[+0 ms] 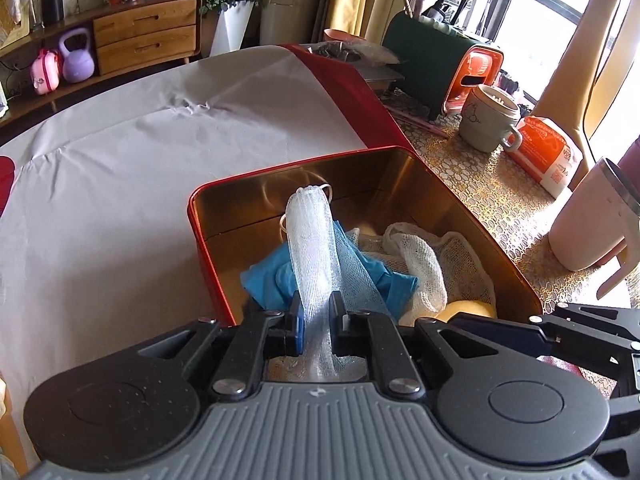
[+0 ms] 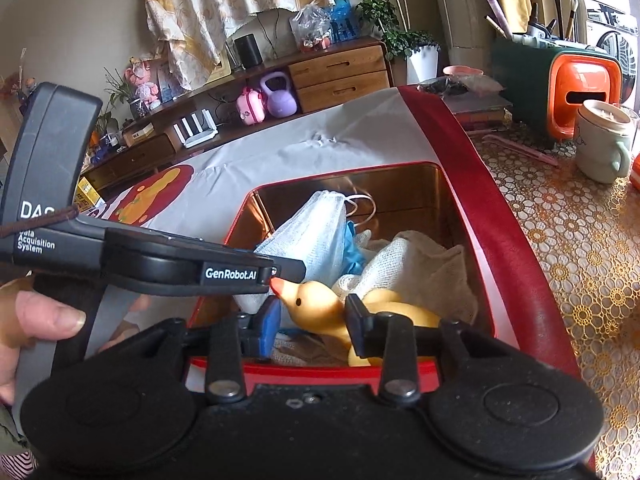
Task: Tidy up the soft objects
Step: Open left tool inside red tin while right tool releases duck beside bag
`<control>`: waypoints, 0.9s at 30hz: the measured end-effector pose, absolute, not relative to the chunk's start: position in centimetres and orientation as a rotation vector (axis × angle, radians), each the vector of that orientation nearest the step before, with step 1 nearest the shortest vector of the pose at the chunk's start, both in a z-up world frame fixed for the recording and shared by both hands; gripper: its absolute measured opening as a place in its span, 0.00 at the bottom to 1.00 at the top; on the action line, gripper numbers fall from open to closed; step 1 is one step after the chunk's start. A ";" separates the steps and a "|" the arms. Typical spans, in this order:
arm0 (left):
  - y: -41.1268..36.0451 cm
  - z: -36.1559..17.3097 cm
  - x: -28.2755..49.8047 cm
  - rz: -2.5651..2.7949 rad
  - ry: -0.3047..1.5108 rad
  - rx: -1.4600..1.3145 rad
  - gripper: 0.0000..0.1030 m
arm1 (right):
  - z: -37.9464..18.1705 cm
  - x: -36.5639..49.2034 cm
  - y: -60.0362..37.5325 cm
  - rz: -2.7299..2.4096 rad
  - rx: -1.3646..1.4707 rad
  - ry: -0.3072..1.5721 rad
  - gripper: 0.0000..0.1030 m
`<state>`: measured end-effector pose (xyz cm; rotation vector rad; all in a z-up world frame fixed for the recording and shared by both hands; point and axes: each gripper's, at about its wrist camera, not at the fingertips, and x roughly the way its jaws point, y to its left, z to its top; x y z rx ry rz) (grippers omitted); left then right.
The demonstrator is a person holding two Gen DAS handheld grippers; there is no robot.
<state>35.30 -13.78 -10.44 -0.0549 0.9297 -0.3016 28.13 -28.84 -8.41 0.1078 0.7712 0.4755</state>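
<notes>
Currently left gripper (image 1: pixel 316 314) is clamped on the white mesh bag (image 1: pixel 310 240): fingers pinch a bunched section, mesh standing up past the tips with its drawstring end over the red tin (image 1: pixel 208 248). Right gripper (image 2: pixel 312 322) sits at the tin's near rim with jaws apart, straddling the yellow rubber duck (image 2: pixel 316 304) around the neck; pads don't look pressed in, so not a grip yet as far as I can tell.

Handling, my read:
- Mesh bag: near weightless, fully limp, compresses to nothing. Pinch holds only on gathered folds; a single layer will likely slip. Drawstring loop (image 2: pixel 362 208) can snag the tin edge.
- Duck: light, hollow-looking, squashy. Smooth skin, so it may squirt out under a hard squeeze. Take the neck or narrow body, moderate force.
- Blue cloth (image 1: pixel 276 280) and cream netting (image 1: pixel 424 264): soft, lying loose inside the tin, partly under the mesh bag. Expect them to drag along if the mesh catches.

Tin sits on the grey table cover (image 1: pixel 120 160), mugs and clutter off to the right, well apart.
</notes>
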 end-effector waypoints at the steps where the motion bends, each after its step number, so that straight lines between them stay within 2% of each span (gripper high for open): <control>1: -13.8 -10.4 35.3 -0.298 0.930 -0.054 0.12 | -8.3 28.0 -28.8 0.487 0.114 0.768 0.44; 3: -13.7 -10.2 35.2 -0.293 0.931 -0.054 0.13 | -8.2 27.8 -28.6 0.497 0.110 0.772 0.50; 7: -13.9 -9.7 34.9 -0.289 0.921 -0.022 0.16 | -7.9 27.2 -28.2 0.504 0.089 0.768 0.52; 10: -14.0 -9.3 34.4 -0.285 0.909 -0.005 0.35 | -7.5 26.8 -28.2 0.507 0.080 0.762 0.57; 12: -13.9 -9.1 34.3 -0.284 0.907 -0.005 0.58 | -7.2 26.5 -28.3 0.509 0.069 0.757 0.57; 13: -13.9 -8.9 34.2 -0.294 0.900 -0.010 0.60 | -7.0 26.2 -28.3 0.509 0.064 0.754 0.58; 20: -13.5 -6.8 32.4 -0.317 0.847 -0.016 0.63 | -5.1 24.6 -29.0 0.500 0.048 0.726 0.62; 27: -12.1 -4.7 29.6 -0.305 0.798 -0.010 0.64 | -3.0 22.6 -28.8 0.489 0.026 0.697 0.73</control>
